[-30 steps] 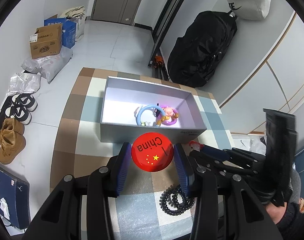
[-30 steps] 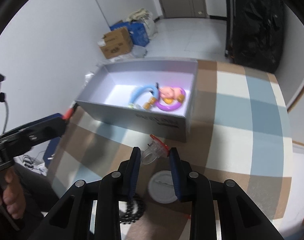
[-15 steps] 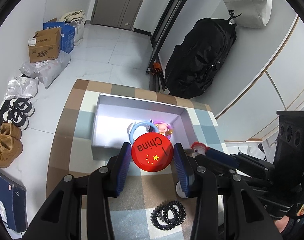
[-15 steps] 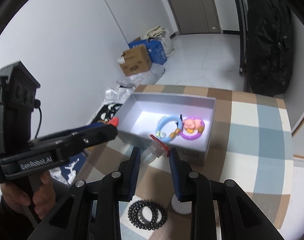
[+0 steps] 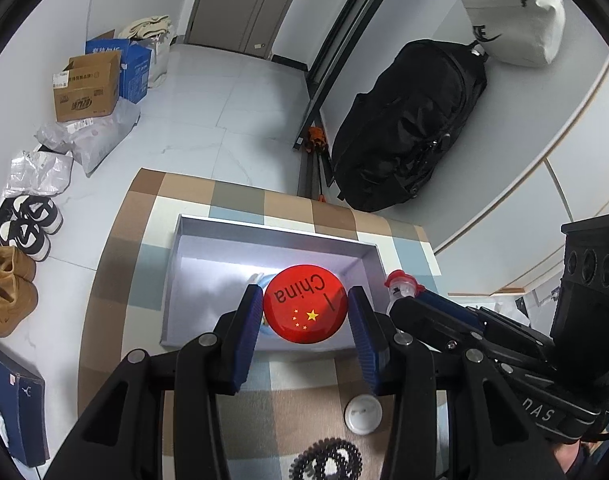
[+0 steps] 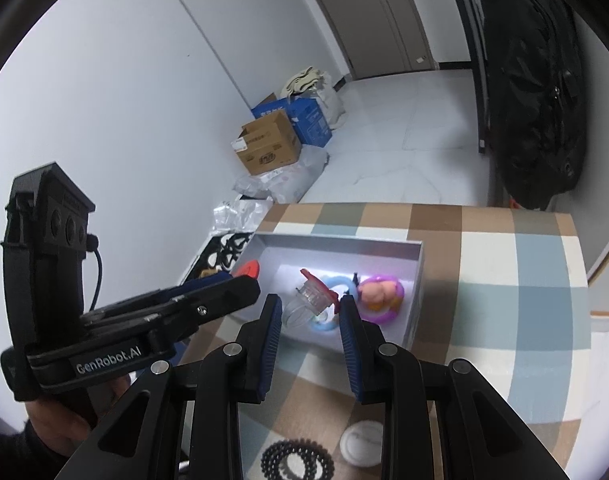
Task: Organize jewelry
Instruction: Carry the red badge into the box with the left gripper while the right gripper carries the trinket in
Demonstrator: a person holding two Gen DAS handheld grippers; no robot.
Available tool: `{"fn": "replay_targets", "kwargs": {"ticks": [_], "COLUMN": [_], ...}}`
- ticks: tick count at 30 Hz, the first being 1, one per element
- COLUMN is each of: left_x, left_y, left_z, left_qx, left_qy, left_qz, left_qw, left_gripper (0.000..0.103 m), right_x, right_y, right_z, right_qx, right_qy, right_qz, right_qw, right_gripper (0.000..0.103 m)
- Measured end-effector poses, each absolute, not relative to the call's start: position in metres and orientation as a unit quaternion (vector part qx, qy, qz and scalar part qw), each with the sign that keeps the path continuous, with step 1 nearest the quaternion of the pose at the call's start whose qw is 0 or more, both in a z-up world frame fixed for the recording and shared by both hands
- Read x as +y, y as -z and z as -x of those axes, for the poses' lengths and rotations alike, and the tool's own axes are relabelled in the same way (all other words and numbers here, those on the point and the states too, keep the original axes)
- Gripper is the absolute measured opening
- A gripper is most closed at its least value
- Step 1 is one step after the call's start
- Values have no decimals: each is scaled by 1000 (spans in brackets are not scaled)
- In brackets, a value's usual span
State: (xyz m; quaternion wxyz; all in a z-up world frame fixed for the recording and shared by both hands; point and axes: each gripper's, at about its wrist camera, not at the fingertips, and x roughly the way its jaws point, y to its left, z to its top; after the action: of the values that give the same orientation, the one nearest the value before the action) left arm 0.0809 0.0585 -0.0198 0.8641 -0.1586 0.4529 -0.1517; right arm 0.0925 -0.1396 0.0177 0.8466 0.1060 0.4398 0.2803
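Note:
My left gripper [image 5: 304, 295] is shut on a round red badge [image 5: 305, 312] with yellow stars and the word China. It hangs over the near wall of the open grey box [image 5: 175, 268]. My right gripper [image 6: 310, 301] is shut on a clear plastic ring with a red top [image 6: 309, 298], held above the box [image 6: 336, 239]. In the box lie a blue ring [image 6: 324, 322] and a purple ring with a pink pig [image 6: 378, 294]. The left wrist view shows the clear ring [image 5: 400, 286] at the box's right end.
A white round badge [image 5: 363, 414] and black spiral hair ties [image 5: 328, 460] lie on the checked tablecloth [image 5: 116, 280] in front of the box. On the floor beyond are cardboard boxes [image 5: 86, 88], shoes [image 5: 28, 224] and a black bag [image 5: 412, 128] by the wall.
Both grippers rose and moved forward with their loads. The red badge went from short of the box to over its near wall, and the clear ring from above the cloth to over the box.

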Motion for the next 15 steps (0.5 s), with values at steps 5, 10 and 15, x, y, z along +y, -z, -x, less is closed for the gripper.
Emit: {"fn": "replay_targets", "kwargs": {"ticks": [5,10,15], "left_x": [58,57,53], "left_y": [26,34,38], "left_z": [-94,-104,-111], "left_qx": [464,477,483], "left_qy": [147,140,136], "left_qz": [166,166,150], "left_qw": [858,852,852], "left_gripper": [38,38,38], "right_x": [-136,-136,-139], "right_y": [-8,4,6], "right_z": [-107,-122,-133], "right_qx": [452,467,469], "right_qy": [-284,-277,-272], "right_qz": [-110,-116,-125], "right_qw": [839,832,831], "right_gripper": [28,28,28]}}
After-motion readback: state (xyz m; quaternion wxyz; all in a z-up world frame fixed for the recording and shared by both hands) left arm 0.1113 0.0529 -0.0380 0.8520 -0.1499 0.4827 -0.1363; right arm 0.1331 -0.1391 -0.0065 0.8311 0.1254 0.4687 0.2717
